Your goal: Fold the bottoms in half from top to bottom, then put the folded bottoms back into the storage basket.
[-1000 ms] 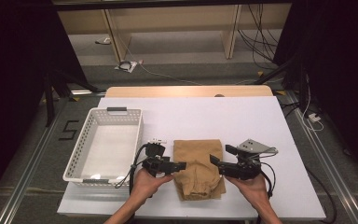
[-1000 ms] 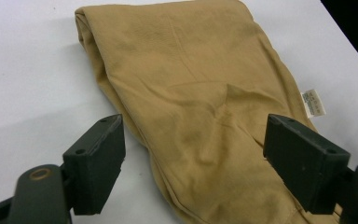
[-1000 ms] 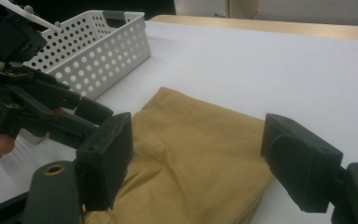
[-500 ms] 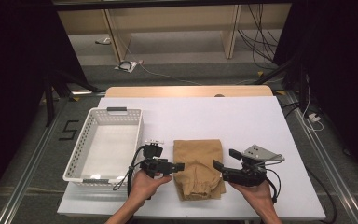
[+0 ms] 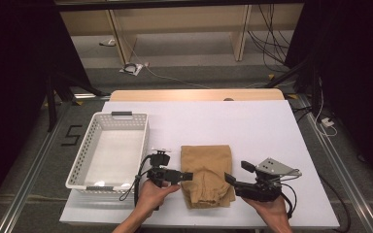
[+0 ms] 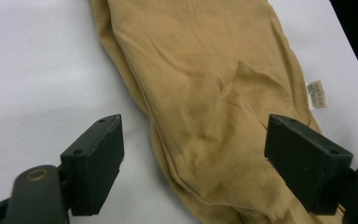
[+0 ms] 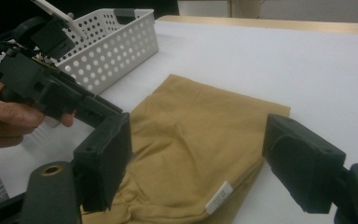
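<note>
Two grippers out, both hanging open over the white table. The white perforated basket is sitting left of the folded tan garment near my edge. I'm flanking that cloth: left gripper beside it, right gripper opposite, jaws spread wide.

A: Setting reads as a lab or recording rig, not a home. White counter on a wooden top, flanked by dark curtains.

B: Agreed. Loose cables run across the grey floor behind it; metal rails border the counter; a "5" marking is taped on the floor.

A: Also noted: bare wooden frame legs at the back, a white plug lying at right.
</note>
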`<state>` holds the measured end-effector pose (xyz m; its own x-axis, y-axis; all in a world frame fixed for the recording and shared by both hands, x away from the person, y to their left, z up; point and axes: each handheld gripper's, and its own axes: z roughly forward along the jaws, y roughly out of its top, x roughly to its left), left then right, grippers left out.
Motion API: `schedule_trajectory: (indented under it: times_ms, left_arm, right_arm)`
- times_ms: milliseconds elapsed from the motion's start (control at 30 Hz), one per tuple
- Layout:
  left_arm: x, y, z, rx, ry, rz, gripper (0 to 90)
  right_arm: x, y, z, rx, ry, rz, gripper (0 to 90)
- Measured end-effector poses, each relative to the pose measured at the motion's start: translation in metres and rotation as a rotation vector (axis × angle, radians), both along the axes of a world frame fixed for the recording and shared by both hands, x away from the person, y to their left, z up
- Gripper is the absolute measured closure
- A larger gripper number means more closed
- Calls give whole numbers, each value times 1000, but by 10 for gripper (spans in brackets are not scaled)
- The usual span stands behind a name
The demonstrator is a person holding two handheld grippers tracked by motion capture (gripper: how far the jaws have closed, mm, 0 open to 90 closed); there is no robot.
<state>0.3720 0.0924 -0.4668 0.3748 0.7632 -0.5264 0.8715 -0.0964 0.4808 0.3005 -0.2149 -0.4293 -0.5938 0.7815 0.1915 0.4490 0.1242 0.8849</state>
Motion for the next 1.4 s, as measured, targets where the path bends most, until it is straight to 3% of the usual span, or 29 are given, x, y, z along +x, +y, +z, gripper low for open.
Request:
schedule_trajectory:
  times_ms: [600,1000,1400]
  left_arm:
    - [0,-7,-13,-12,62,-10,187]
    - [2,-18,-14,-28,64,-41,207]
    - [7,-30,-14,-30,48,-95,308]
  right_arm:
    - [-3,2,0,-16,-1,14,248]
    - [-3,5,0,-23,1,25,249]
    - [-2,5,0,-20,7,25,252]
